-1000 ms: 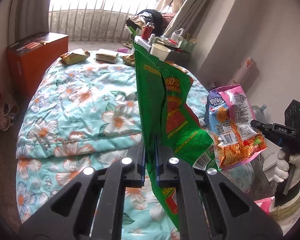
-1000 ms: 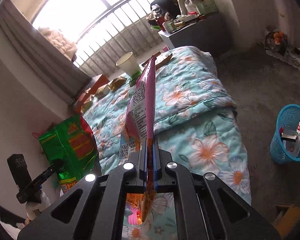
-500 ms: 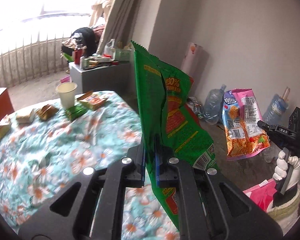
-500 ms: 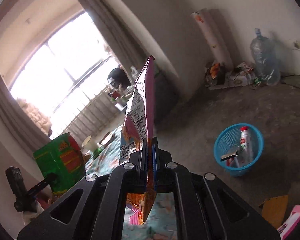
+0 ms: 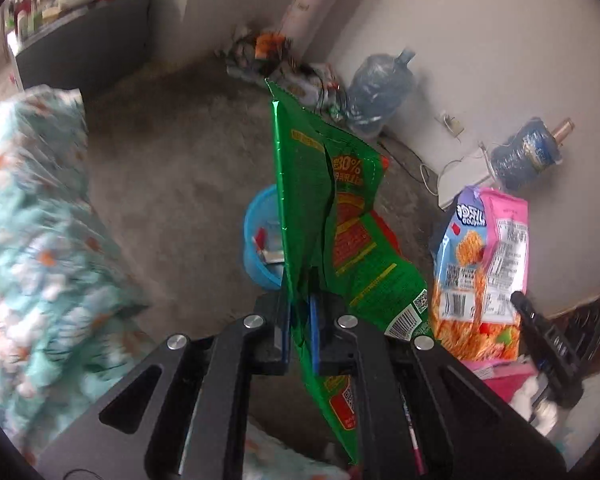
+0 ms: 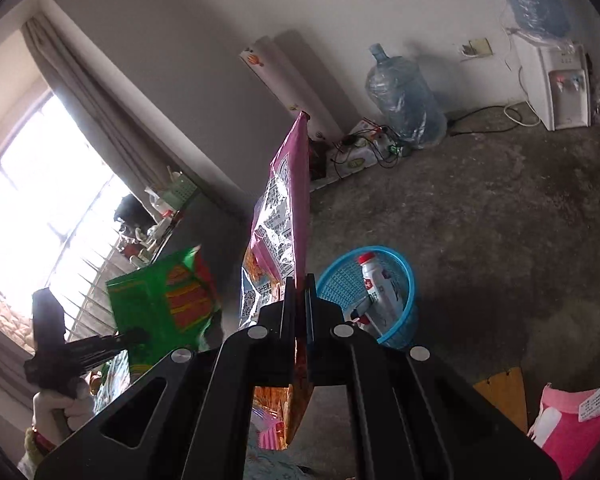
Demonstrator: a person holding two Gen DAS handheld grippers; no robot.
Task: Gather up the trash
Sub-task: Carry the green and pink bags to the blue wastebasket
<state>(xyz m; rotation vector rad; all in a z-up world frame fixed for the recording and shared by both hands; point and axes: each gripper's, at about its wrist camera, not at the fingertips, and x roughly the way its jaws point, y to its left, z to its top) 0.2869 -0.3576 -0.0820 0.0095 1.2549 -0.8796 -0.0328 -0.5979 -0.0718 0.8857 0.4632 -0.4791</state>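
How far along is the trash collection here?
Done: the blue basket already holds a white bottle. In hand: the left claw grips a green snack bag, the right claw a pink snack bag. Left: dropping both into the basket.

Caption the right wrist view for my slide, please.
Right claw shut on pink bag, aimed toward blue basket on the floor.

The green snack bag (image 5: 356, 240) is glossy, crinkled foil-like film; the pink snack bag (image 6: 284, 216) is shiny plastic film too. The blue basket (image 6: 400, 292) is lattice plastic. The floor (image 6: 500, 220) looks rough, matt concrete. The quilt (image 5: 32, 220) is soft floral cloth. The water jug (image 6: 404, 100) is translucent plastic.
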